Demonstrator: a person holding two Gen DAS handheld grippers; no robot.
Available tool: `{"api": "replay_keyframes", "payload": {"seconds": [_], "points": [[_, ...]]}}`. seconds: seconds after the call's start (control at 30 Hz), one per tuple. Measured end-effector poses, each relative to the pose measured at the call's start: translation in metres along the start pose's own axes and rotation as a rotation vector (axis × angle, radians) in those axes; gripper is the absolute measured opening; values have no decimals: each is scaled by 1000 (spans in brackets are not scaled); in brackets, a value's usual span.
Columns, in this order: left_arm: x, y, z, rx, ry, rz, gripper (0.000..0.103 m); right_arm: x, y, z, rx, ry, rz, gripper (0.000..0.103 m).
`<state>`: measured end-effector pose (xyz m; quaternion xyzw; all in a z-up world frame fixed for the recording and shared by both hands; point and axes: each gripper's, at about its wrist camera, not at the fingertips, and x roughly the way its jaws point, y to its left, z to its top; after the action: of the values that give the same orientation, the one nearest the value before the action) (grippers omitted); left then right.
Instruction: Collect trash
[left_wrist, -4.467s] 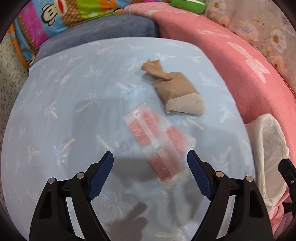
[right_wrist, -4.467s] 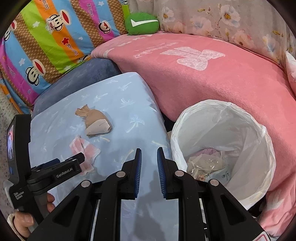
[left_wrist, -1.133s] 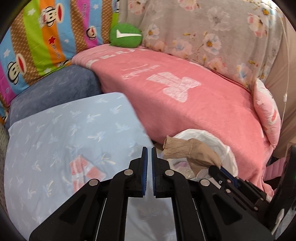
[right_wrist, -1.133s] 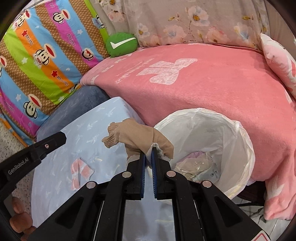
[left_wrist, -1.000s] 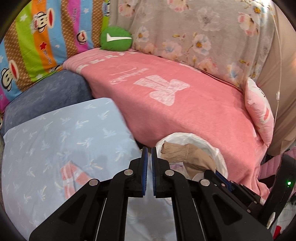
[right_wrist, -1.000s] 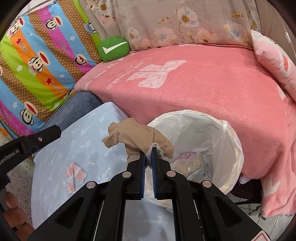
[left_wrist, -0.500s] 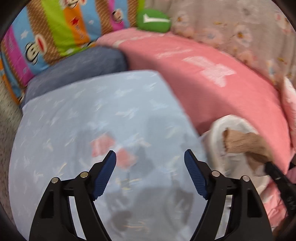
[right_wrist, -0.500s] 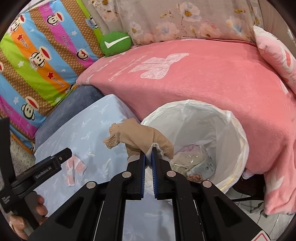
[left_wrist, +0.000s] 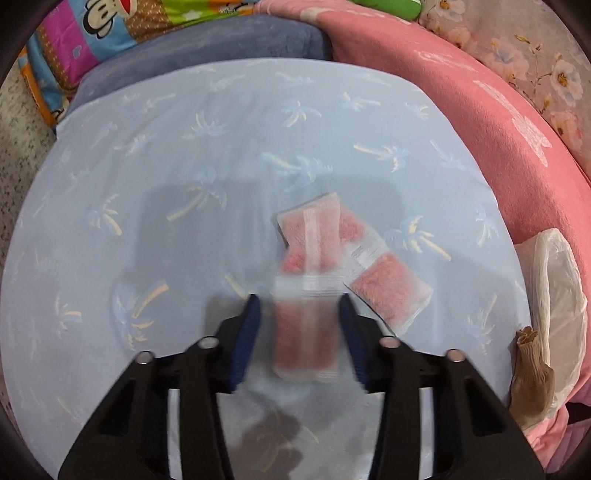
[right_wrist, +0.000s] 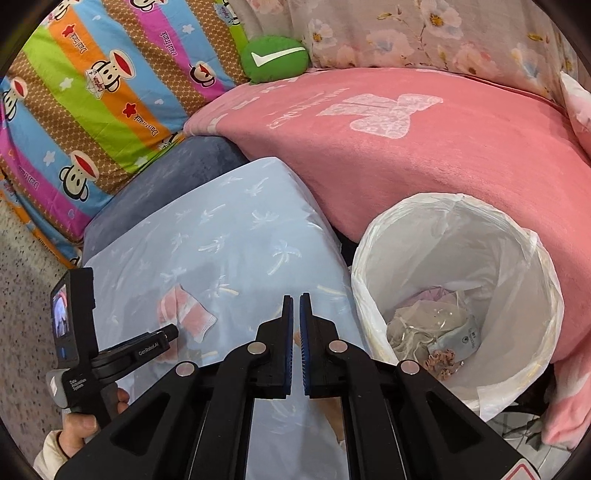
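The left gripper (left_wrist: 299, 321), jaws spread, is straddling the pink packet (left_wrist: 310, 273) lying on the blue cushion (left_wrist: 184, 155). The right gripper (right_wrist: 296, 325) is clenched, seemingly on nothing, beside the bin (right_wrist: 535, 258). Next move, likely: closing on the packet.

A pale blue palm-print cover (right_wrist: 229, 236) spreads across the bench, with a grey-blue cushion (right_wrist: 173, 177) behind it. A pink blanket (right_wrist: 424, 147) drapes the sofa, a striped monkey-print pillow (right_wrist: 92, 92) leans left, and there's speckled floor (right_wrist: 22, 295) underneath.
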<state>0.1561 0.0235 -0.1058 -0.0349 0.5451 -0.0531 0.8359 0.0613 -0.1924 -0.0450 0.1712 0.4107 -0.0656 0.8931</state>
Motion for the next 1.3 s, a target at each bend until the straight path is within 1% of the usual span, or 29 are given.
{"api": "replay_keyframes", "payload": {"seconds": [0.07,0.1,0.13,0.2,0.27,0.33,0.4,0.43,0.63,0.77,0.9,0.97,1.0,1.1,1.3], "points": [[-1,0,-1,13,-7,-1,25,1,1,1,-4,1,-1,3],[-2,0,-2,15,-7,-4,23,1,1,1,-4,2,-1,3],[-3,0,-3,15,-8,-9,17,0,1,1,-5,3,-1,3],[-8,-1,-5,12,-9,-24,13,0,0,-2,-5,6,-7,4],[-13,-4,-6,15,-15,-35,11,1,-6,-7,-3,12,-15,11],[-20,-9,-7,24,-26,-40,11,3,-15,-16,1,28,-26,27],[-27,-16,-10,37,-38,-54,11,6,-22,-25,6,44,-41,33],[-30,-18,-11,44,-42,-58,11,8,-27,-32,10,58,-47,34],[-36,-41,-21,91,-39,-90,11,22,-39,-61,22,129,-52,34],[-36,-56,-26,126,-31,-103,11,32,-41,-68,20,157,-50,34],[-38,-68,-33,153,-24,-116,11,36,-37,-72,-9,148,-63,34],[-40,-73,-35,166,-26,-120,11,37,-35,-72,-28,142,-85,23],[-42,-76,-36,173,-29,-122,11,37,-35,-72,-32,144,-82,8],[-47,-83,-36,191,-39,-135,11,31,-37,-67,-15,136,-63,7],[-69,-107,-33,247,-86,-166,11,2,-39,-47,8,55,-37,7]]}}
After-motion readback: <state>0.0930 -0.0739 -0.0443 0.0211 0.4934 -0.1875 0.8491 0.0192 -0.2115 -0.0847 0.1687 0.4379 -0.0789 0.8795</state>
